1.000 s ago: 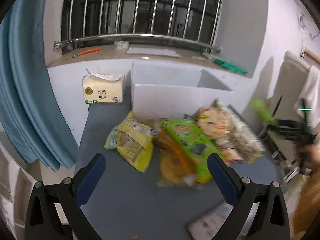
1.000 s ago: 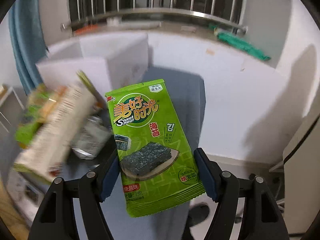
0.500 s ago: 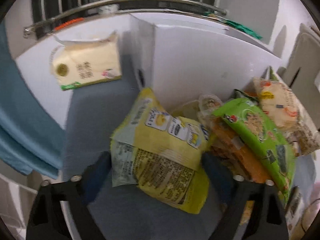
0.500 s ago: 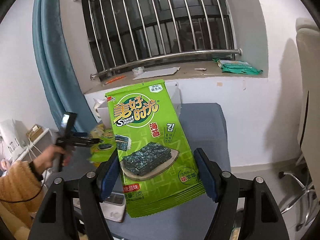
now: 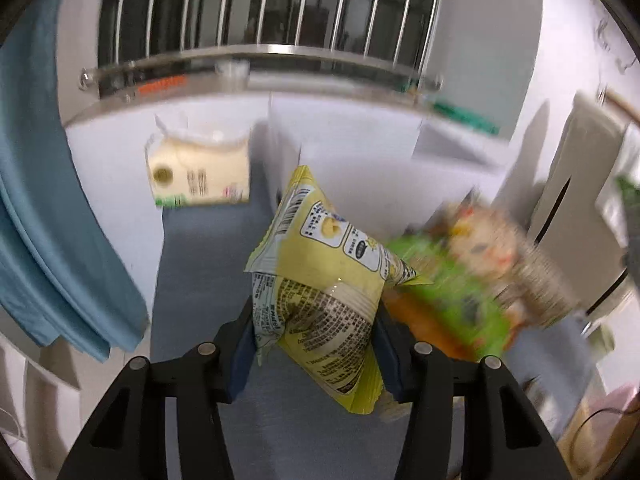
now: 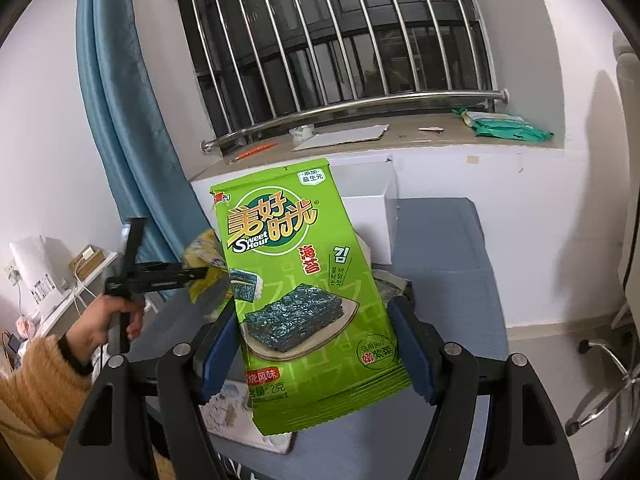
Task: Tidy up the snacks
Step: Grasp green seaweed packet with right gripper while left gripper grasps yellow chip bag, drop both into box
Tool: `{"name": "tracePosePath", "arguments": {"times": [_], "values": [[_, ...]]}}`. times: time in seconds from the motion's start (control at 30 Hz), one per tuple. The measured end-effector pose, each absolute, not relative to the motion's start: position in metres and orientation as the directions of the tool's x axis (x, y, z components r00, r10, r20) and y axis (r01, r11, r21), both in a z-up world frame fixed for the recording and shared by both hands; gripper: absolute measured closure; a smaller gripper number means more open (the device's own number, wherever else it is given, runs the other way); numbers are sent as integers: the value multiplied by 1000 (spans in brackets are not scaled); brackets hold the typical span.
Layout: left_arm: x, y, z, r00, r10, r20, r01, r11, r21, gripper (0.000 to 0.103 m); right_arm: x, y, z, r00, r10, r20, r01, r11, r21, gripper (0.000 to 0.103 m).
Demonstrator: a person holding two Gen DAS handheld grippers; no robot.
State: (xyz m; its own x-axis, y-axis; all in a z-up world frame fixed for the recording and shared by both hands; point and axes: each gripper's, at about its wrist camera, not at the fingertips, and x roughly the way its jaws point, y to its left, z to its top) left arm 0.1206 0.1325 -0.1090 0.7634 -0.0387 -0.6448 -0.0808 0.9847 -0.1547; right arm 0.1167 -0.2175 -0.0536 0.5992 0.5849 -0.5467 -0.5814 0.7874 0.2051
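My left gripper [image 5: 314,344] is shut on a yellow snack bag [image 5: 320,280] and holds it above the grey table [image 5: 200,256]. A blurred pile of snacks [image 5: 472,276], green, orange and speckled packs, lies to its right. A white open box [image 5: 360,160] stands behind the pile. My right gripper [image 6: 314,344] is shut on a green seaweed pack [image 6: 296,280], held upright above the table [image 6: 440,264]. The right wrist view also shows the left gripper [image 6: 160,276] with the yellow bag [image 6: 204,264] at the left.
A cream tissue pack [image 5: 196,172] sits at the table's back left, against the white wall. A blue curtain [image 5: 48,216] hangs at the left. A window ledge [image 6: 360,140] with bars runs behind. An office chair [image 6: 616,344] stands right of the table.
My left gripper closed on the yellow bag and lifted it off the table. My right gripper keeps hold of the green seaweed pack, moved little in the last half second.
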Motion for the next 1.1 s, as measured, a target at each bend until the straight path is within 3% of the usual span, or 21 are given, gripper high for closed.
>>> {"name": "tracePosePath", "arguments": {"times": [0.2, 0.3, 0.63, 0.7, 0.73, 0.77, 0.8, 0.87, 1.1], "values": [[136, 120, -43, 848, -80, -523, -40, 976, -215, 47, 155, -182, -40, 602, 583, -546, -583, 788, 198, 27], [168, 115, -18, 861, -64, -504, -41, 980, -196, 47, 190, -158, -26, 626, 556, -546, -569, 805, 167, 27], [299, 124, -20, 766, -46, -641, -104, 976, -194, 46, 358, -99, -34, 573, 485, -660, -442, 862, 250, 27], [316, 125, -29, 737, -44, -674, -113, 976, -187, 41, 376, -93, -40, 563, 473, -678, -435, 867, 244, 26], [316, 124, -33, 731, -39, -682, -121, 975, -186, 33, 382, -91, -43, 557, 469, -686, -433, 868, 242, 24], [322, 127, -38, 717, -16, -697, -152, 972, -179, 12, 387, -88, -46, 554, 461, -693, -429, 872, 236, 23], [325, 129, -41, 709, 0, -705, -171, 970, -173, 1, 390, -86, -48, 553, 453, -700, -427, 875, 228, 14], [323, 132, -45, 712, 8, -702, -183, 968, -174, 0, 394, -83, -51, 559, 429, -709, -421, 884, 203, 0], [300, 125, -39, 749, 41, -662, -150, 983, -109, 0, 379, -95, -41, 565, 510, -649, -459, 848, 266, 0]]}}
